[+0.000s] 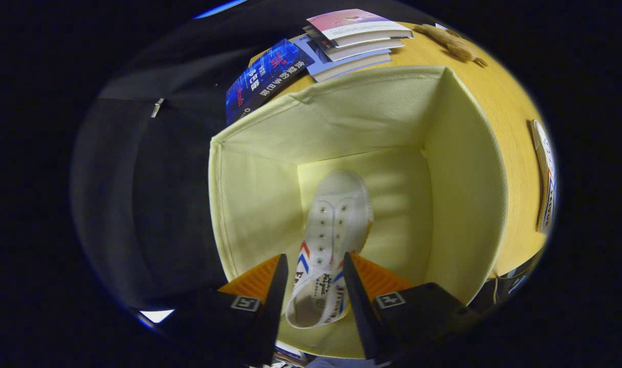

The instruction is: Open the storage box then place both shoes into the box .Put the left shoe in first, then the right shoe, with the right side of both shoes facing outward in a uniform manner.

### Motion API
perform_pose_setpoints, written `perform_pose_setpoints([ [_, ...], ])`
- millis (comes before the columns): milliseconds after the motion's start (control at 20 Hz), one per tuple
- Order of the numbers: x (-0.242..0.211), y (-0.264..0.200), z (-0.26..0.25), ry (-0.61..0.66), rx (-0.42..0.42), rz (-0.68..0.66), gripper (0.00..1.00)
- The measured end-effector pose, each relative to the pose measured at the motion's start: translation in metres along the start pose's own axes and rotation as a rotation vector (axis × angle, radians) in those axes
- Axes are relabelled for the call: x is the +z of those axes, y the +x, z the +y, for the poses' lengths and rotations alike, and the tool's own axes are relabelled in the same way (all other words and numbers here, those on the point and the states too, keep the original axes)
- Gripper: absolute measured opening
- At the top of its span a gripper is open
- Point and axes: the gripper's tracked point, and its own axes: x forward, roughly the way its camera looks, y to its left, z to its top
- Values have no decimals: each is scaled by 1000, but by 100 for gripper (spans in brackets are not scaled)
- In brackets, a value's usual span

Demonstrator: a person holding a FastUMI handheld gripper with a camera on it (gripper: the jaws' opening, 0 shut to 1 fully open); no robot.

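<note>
Inside the open storage box [459, 168], the gripper [313, 276] pinches a white shoe [331, 230] at its collar, toe hanging down for lowering

White shoe [331, 240] inside open pale storage box [459, 194], gripper [313, 266] jaws parted either side of its collar, books [341, 43] stacked beyond on yellow surface [505, 112]

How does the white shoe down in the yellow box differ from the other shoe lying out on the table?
The white shoe lies inside the storage box, between the fingers of the hand-held gripper; the other shoe lies on the yellow table, outside the box. The boxed shoe shows its top and opening; the other shows only its side. Both are white with red and blue markings.
</note>
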Motion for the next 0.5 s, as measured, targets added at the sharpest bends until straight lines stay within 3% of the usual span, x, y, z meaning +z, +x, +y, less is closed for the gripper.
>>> perform_pose_setpoints([
  [50,1,-4,0,3,8,-3,86],
  [150,2,-14,1,9,29,-7,98],
  [500,3,-82,7,15,172,-13,98],
])
